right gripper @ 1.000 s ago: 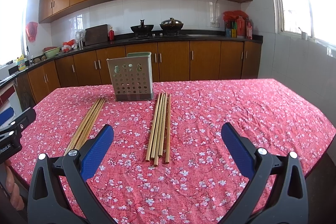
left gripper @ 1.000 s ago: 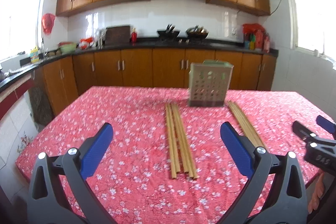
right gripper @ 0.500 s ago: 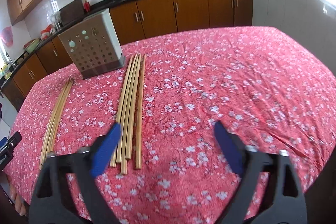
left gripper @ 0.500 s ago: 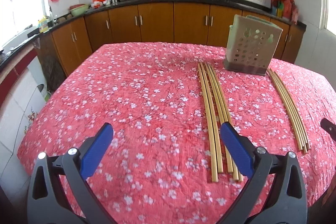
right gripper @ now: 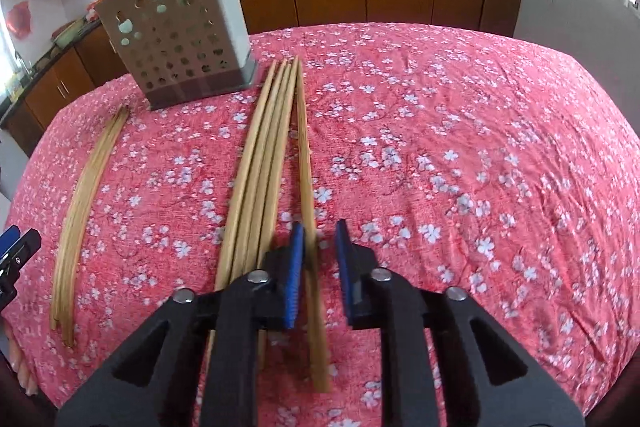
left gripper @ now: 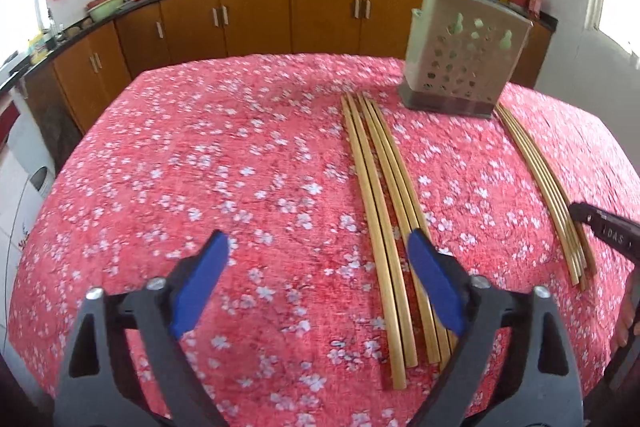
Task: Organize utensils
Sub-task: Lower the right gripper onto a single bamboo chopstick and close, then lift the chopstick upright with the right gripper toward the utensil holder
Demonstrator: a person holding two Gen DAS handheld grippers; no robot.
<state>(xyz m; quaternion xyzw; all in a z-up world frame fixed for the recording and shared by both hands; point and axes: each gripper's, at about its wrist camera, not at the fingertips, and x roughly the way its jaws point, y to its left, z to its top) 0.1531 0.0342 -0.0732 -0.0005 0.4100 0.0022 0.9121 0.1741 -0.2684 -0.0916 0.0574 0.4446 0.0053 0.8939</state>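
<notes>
Chopstick (right gripper: pixel 308 227) btwn right tongs (right gripper: pixel 320 239)

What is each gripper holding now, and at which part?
Nothing is held yet. The right gripper straddles the rightmost chopstick near its near end, with a gap on one side. The left gripper is open over the tablecloth.

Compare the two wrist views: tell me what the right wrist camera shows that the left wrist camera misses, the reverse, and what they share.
Only the right wrist view shows the right tool with its blue pads narrowed around the outermost chopstick of the right-hand group, not visibly clamped.

Only the left wrist view shows the left tool wide open, over the tablecloth beside the left-hand group.

Both show the perforated utensil holder, both chopstick groups and the red floral tablecloth.
</notes>
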